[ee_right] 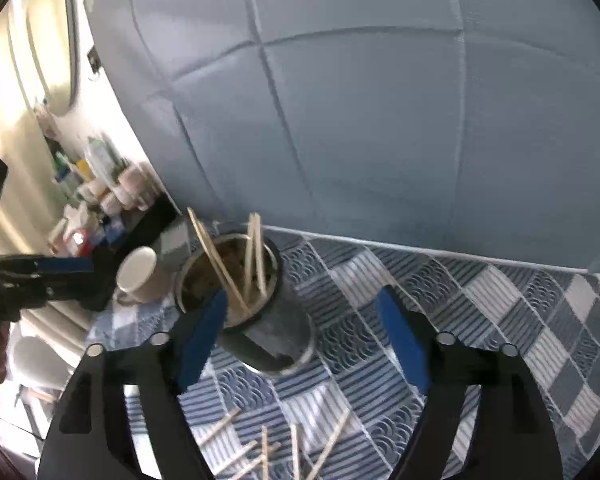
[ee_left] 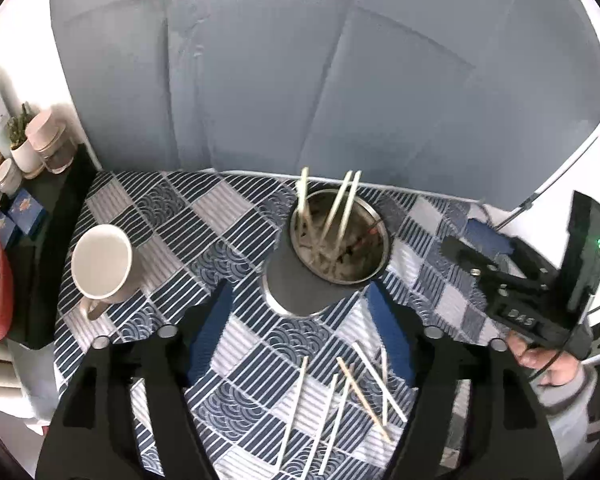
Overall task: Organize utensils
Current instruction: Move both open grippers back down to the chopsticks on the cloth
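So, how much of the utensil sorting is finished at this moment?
Partly done. Three chopsticks already stand in the metal holder. Nothing is in hand: the left gripper and the right gripper are both open and empty. About six loose chopsticks are left on the tablecloth.
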Demonstrator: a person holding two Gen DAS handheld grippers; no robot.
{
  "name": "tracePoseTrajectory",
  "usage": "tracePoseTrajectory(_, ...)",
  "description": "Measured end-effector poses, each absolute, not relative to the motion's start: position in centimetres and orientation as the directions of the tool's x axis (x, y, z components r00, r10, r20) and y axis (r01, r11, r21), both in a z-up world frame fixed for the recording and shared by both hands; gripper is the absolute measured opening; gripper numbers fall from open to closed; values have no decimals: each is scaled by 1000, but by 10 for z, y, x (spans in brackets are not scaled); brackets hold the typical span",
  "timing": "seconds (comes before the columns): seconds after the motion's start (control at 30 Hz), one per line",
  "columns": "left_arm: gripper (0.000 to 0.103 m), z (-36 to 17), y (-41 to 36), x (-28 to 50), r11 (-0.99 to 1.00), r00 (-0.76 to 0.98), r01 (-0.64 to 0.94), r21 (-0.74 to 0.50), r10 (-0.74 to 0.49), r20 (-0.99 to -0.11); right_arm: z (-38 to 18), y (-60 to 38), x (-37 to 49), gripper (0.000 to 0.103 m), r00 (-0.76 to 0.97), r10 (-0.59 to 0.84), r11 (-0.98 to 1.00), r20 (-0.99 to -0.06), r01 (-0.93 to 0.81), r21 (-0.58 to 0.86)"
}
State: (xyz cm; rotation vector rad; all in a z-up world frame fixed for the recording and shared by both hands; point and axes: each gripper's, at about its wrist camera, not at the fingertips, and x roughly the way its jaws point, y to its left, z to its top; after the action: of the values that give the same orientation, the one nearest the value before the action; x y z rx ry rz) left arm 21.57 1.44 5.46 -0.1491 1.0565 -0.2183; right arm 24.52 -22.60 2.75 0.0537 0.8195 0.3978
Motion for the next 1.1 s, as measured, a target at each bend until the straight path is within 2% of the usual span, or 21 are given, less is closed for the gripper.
tracePoseTrajectory(0.07, 83, 46, 15, 214, 972, 461, 112, -207, -235, -856, 21, -230, 242, 81, 606, 345, 931, -717, -316, 181)
tracePoseTrajectory(0.23, 87, 16, 19, 205, 976, 417, 92, -196, -217, -883, -7, -237, 234, 84, 559, 295, 945, -775, -290, 150)
tracePoseTrajectory(0.53, 87, -52, 23, 180, 983, 310, 40, -179, -183, -933, -68, -238, 217, 84, 431, 217, 957, -876, -270, 104)
tracePoseTrajectory(0.87, 87, -117, -4, 147, 989, 227, 147, -19, -53, -972, -130, -239, 200, 84, 272, 170, 972, -947, -204, 116)
tracePoseTrajectory(1.1, 87, -143, -10, 138, 984, 191, 175, 13, -21, -981, -146, -242, 197, 84, 229, 139, 981, -964, -167, 102)
